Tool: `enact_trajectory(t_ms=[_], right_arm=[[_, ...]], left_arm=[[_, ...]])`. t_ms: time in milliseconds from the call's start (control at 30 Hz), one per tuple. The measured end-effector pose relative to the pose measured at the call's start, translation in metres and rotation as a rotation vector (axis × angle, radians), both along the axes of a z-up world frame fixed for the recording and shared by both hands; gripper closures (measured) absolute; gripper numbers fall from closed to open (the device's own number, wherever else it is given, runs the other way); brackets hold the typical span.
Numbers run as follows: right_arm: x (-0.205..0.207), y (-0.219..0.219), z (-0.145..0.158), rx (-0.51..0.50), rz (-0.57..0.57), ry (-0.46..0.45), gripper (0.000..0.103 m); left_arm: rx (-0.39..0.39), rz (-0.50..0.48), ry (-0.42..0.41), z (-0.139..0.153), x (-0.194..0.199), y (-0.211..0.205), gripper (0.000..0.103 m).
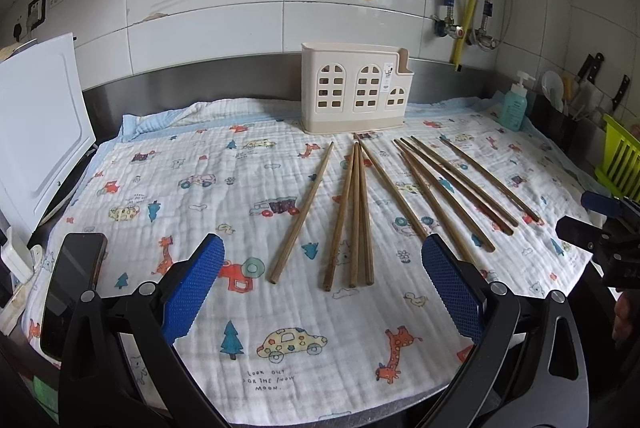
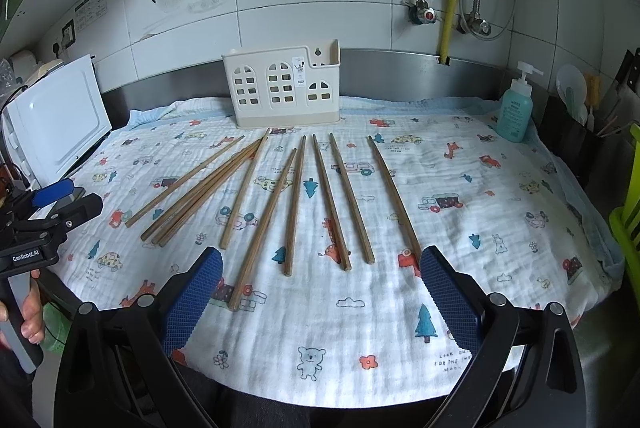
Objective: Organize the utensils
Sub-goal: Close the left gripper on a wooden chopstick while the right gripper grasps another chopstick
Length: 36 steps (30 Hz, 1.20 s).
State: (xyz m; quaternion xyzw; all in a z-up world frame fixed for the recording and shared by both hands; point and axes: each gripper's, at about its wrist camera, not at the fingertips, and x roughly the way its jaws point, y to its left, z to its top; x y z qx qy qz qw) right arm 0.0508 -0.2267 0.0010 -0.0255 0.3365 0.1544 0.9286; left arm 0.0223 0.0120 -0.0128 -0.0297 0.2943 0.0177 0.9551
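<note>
Several wooden chopsticks [image 1: 356, 216] lie fanned out on a printed cloth [image 1: 224, 187], thin tips toward the back; they also show in the right wrist view [image 2: 294, 205]. A cream house-shaped utensil holder [image 1: 354, 89] stands upright behind them, also in the right wrist view [image 2: 284, 87]. My left gripper [image 1: 322, 284] is open and empty, hovering near the thick ends of the middle chopsticks. My right gripper [image 2: 320, 288] is open and empty, near the front ends of the right-hand chopsticks. The left gripper also shows at the left edge of the right wrist view [image 2: 60, 203].
A phone [image 1: 72, 288] lies at the cloth's front left. A white board [image 1: 40, 131] leans at the left. A teal soap bottle [image 2: 514, 107] stands at back right. A black knife rack [image 1: 568, 107] and a green rack [image 1: 620, 163] are at the right edge.
</note>
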Motion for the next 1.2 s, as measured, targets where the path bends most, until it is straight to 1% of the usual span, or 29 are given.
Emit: enact_trajectory(t_ms=[300, 367, 500, 533, 567, 667, 767, 800, 867, 900, 933, 967, 1000, 1033, 1067, 1133, 1200], right_arm=[[0.009, -0.007, -0.006, -0.004, -0.012, 0.016, 0.015], [0.011, -0.009, -0.007, -0.001, -0.008, 0.023, 0.019], [0.015, -0.012, -0.012, -0.004, -0.015, 0.034, 0.019], [0.017, -0.013, -0.013, -0.001, -0.016, 0.038, 0.022], [0.019, -0.014, -0.015, 0.003, -0.015, 0.045, 0.024], [0.024, -0.016, -0.018, 0.009, -0.011, 0.058, 0.026], [0.031, -0.019, -0.020, 0.008, -0.012, 0.063, 0.030], [0.033, -0.020, -0.020, 0.014, -0.012, 0.066, 0.031], [0.038, -0.023, -0.023, 0.024, -0.009, 0.077, 0.038], [0.041, -0.025, -0.023, 0.026, -0.011, 0.080, 0.039], [0.044, -0.026, -0.025, 0.030, -0.010, 0.085, 0.043], [0.047, -0.028, -0.026, 0.035, -0.008, 0.092, 0.047], [0.049, -0.029, -0.027, 0.039, -0.009, 0.095, 0.048], [0.052, -0.031, -0.028, 0.041, -0.010, 0.100, 0.051], [0.055, -0.032, -0.030, 0.042, -0.010, 0.105, 0.057], [0.061, -0.035, -0.032, 0.049, -0.011, 0.117, 0.063], [0.067, -0.036, -0.035, 0.048, -0.016, 0.125, 0.066]], left_arm=[[-0.007, 0.024, 0.009, -0.004, 0.008, 0.016, 0.007], [-0.004, 0.027, 0.013, -0.004, 0.010, 0.020, 0.007], [0.012, 0.031, 0.023, -0.007, 0.016, 0.029, 0.008], [0.012, 0.024, 0.031, -0.008, 0.018, 0.031, 0.017], [0.009, 0.019, 0.040, -0.009, 0.021, 0.032, 0.021], [0.005, -0.001, 0.063, -0.015, 0.029, 0.035, 0.028], [0.007, -0.031, 0.092, -0.022, 0.040, 0.035, 0.037], [0.006, -0.042, 0.105, -0.025, 0.044, 0.035, 0.042], [0.005, -0.053, 0.128, -0.032, 0.052, 0.036, 0.046], [0.002, -0.061, 0.144, -0.036, 0.057, 0.037, 0.051], [-0.008, -0.074, 0.160, -0.040, 0.061, 0.037, 0.057], [-0.013, -0.081, 0.170, -0.042, 0.064, 0.037, 0.058], [-0.013, -0.086, 0.177, -0.045, 0.066, 0.037, 0.058], [-0.007, -0.092, 0.185, -0.047, 0.070, 0.036, 0.061], [-0.004, -0.095, 0.189, -0.049, 0.072, 0.035, 0.064], [-0.017, -0.113, 0.198, -0.051, 0.077, 0.034, 0.071], [-0.008, -0.118, 0.209, -0.052, 0.081, 0.032, 0.073]])
